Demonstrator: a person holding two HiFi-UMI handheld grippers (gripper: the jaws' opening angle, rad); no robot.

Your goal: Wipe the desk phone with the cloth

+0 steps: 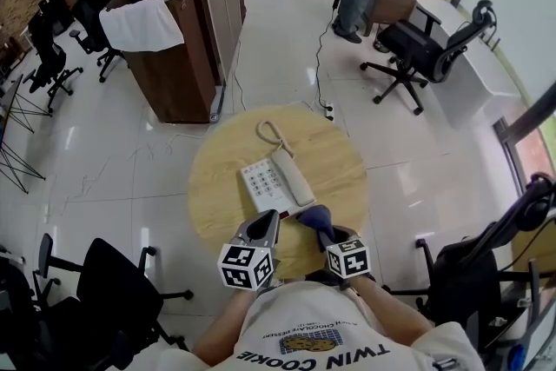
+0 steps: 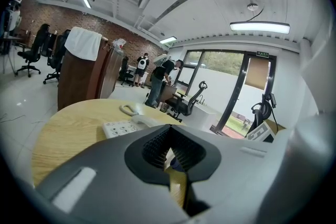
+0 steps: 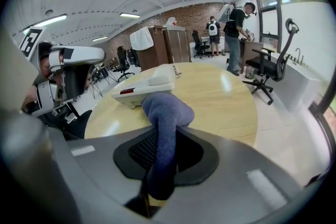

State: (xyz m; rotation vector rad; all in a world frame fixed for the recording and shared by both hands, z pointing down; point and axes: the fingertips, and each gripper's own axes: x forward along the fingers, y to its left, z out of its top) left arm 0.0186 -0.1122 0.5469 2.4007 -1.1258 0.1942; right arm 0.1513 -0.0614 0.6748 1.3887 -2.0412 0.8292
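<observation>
- The desk phone sits in the middle of the round table, handset in its cradle on the right, cord curled at the far side.
- The right gripper has its jaws clamped on the blue cloth – the bunched end pokes forward, just near of the phone and not touching it.
- The left gripper hovers at the phone's near left corner, jaws pressed together on nothing.
- Judging from this, no wiping shows yet – the whole phone is left to clean.
</observation>
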